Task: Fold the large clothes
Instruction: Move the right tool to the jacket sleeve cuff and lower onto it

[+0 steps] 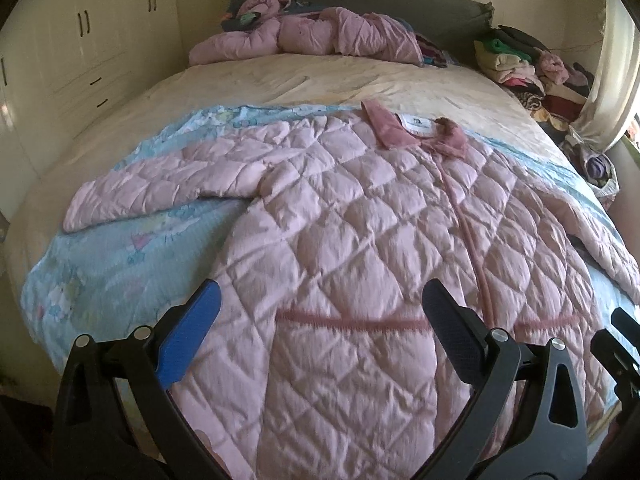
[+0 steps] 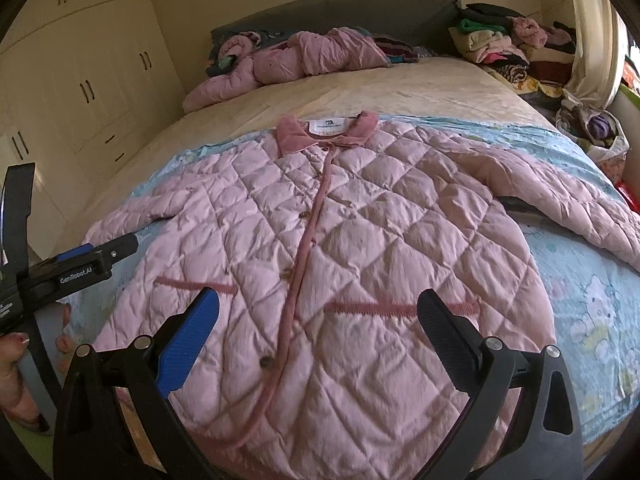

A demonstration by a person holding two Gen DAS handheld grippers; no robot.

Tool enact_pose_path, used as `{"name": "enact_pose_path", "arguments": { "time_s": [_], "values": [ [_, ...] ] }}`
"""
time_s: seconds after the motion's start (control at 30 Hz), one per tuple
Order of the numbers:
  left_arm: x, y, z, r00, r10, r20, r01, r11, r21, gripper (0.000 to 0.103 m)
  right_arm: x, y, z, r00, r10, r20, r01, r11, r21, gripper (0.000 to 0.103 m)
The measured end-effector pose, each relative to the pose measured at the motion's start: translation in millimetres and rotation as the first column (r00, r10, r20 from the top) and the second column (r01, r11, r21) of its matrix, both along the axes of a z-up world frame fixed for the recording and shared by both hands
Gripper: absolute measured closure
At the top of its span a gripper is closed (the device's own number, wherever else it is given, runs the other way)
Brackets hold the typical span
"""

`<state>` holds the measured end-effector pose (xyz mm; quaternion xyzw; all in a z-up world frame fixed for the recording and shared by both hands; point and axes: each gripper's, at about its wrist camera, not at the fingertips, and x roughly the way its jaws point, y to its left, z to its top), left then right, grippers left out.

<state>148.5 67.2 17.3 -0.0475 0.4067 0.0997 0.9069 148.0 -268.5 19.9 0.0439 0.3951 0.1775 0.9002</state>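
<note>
Nearest the left wrist camera, the left gripper [image 1: 320, 304] hangs with its fingers wide apart and nothing between them, above the lower half of a pink quilted coat [image 1: 360, 240]. The coat lies face up and buttoned on a light blue blanket [image 1: 100, 264] spread over the bed [image 1: 280, 76]. Ahead of the gripper the collar [image 1: 416, 130] points toward the headboard. Ahead and to its left one sleeve [image 1: 160, 188] stretches flat across the blanket; the other runs off to its right. Beyond the collar sits another crumpled pink garment [image 1: 304, 34].

From the right wrist camera, the right gripper [image 2: 318, 304] is likewise spread apart and empty, over the hem area beside the button strip [image 2: 304, 232]. The left gripper [image 2: 96, 256] shows to its left, just off the coat's edge. Ahead and to the right, the far sleeve [image 2: 560, 196] angles out over the blanket, with a pile of folded clothes [image 2: 500, 44] well beyond it.

The coat looks padded, soft and light but bulky; it will likely sag and spring back rather than hold a crease. The smooth shell may slip, so a pinch on a cuff or a stitched edge seems the surest hold, probably starting with a sleeve brought inward.
</note>
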Motion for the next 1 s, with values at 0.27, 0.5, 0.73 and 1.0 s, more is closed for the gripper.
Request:
{"name": "enact_pose_path", "arguments": {
  "time_s": [0.27, 0.5, 0.73, 1.0],
  "values": [
    [45.4, 13.8, 16.9, 0.999, 0.035, 0.027, -0.035, 0.999, -0.005, 0.009, 38.5, -2.4, 13.5, 0.999, -0.031, 0.012, 0.031, 0.999, 0.011, 0.004],
    [83.3, 18.1, 29.8, 0.999, 0.028, 0.034, -0.028, 1.000, -0.010, 0.009, 74.6, -16.4, 33.3, 0.996, -0.084, 0.044, 0.082, 0.996, 0.045, 0.004],
    [124.9, 13.9, 41.7, 0.998, 0.035, 0.055, -0.034, 0.999, -0.014, 0.009, 114.2, -37.3, 58.6, 0.986, -0.149, 0.073, 0.143, 0.986, 0.088, 0.004],
    [172.9, -10.6, 40.5, 0.996, 0.029, 0.081, -0.023, 0.997, -0.074, 0.009, 154.2, -74.6, 76.9, 0.964, -0.254, 0.081, 0.243, 0.961, 0.134, 0.004]
  ]
}}
